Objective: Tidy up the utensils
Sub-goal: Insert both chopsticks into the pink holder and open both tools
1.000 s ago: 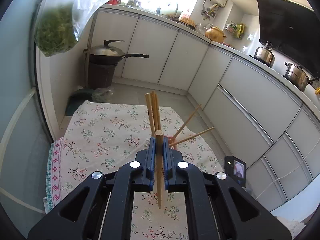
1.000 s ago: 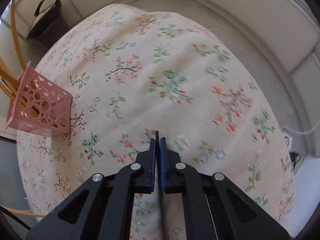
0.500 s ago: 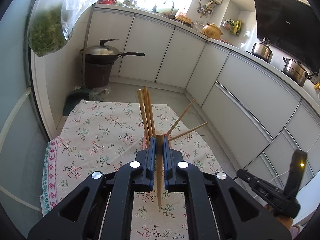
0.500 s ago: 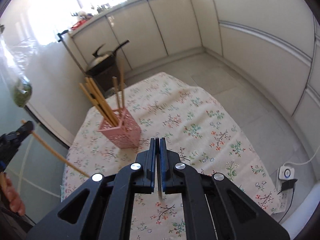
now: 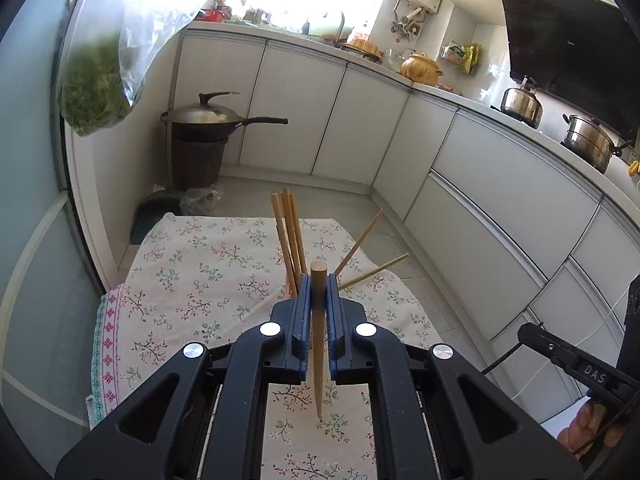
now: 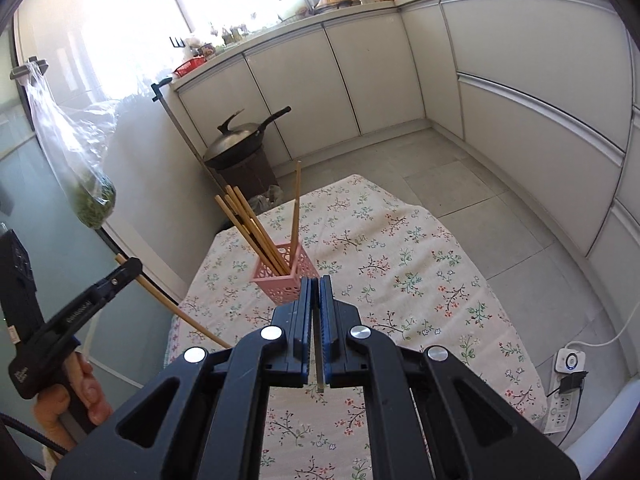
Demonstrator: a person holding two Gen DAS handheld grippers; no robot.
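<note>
My left gripper [image 5: 319,286] is shut on a wooden chopstick [image 5: 318,340] that points up between the pads, above the floral tablecloth [image 5: 200,276]. Just beyond it several chopsticks [image 5: 289,232] stand up; their holder is hidden behind the gripper. In the right wrist view the pink lattice holder [image 6: 285,276] stands on the cloth with several chopsticks [image 6: 250,226] in it. My right gripper [image 6: 315,292] is shut on a thin dark utensil [image 6: 319,362], held above the cloth just right of the holder. The left gripper [image 6: 132,266] with its chopstick shows at the left.
A wok on a dark bin [image 5: 200,136] stands on the floor past the table. A bag of greens [image 5: 96,96] hangs at the left. White cabinets [image 5: 480,200] run along the back and right. A power strip [image 6: 568,388] lies on the floor at right.
The right gripper has lifted and tilted up from the cloth, bringing the holder into view ahead. The left gripper has drawn back a little with its chopstick still held.
</note>
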